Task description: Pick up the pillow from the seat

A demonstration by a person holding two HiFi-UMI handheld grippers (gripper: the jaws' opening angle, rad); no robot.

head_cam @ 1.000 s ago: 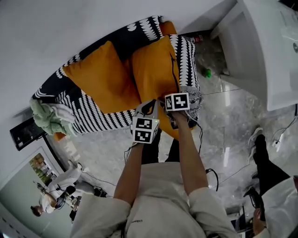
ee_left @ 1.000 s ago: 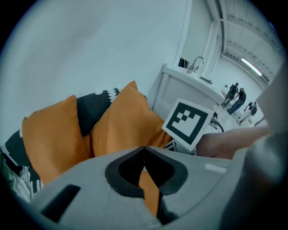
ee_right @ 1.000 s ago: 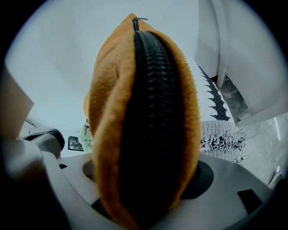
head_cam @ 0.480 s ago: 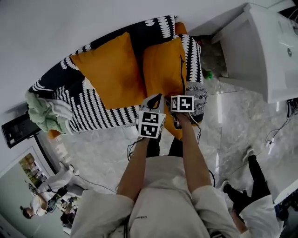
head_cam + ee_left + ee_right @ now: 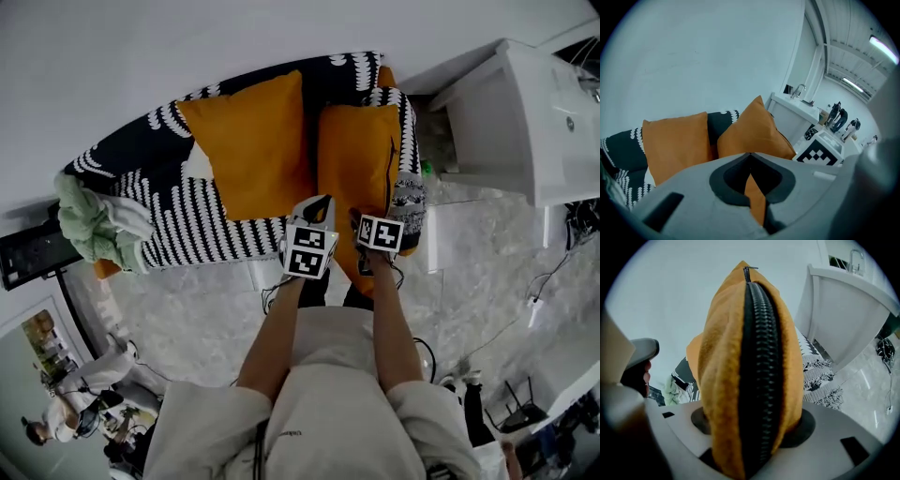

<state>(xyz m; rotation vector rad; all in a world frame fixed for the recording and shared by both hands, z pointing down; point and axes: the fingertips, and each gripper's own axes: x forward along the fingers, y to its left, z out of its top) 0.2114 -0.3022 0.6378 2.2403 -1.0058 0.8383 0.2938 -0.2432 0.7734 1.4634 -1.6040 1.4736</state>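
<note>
Two orange pillows lie on one seat [image 5: 178,225] with a black-and-white patterned cover. There are two grippers, one in each of the person's hands, and one bundle of pale green cloth [image 5: 94,220] sits well off to the left of both, at the seat's far end. One white counter [image 5: 525,122] stands to the right of the right gripper.

The right gripper [image 5: 752,423] has the pillow [image 5: 352,159] between its jaws, taken by the near edge. Its black zip [image 5: 757,357] runs straight up the middle of the gap. The jaws are about half open and closing, and the orange fabric bulges out over both pads, so they are pressing on it. From this gripper the pillow rises straight ahead, standing on edge.

The left gripper [image 5: 750,157] is just left of the right one, the two nearly side by side at the seat's front edge. Its jaws are drawn together, the tips meeting, with only a thin sliver of orange showing in the slit behind them; whether that fabric is pinched I cannot tell. The gripped pillow stands ahead and slightly right of this gripper. The second pillow [image 5: 248,150] leans against the seat back ahead and to its left, apart from both tools.
</note>
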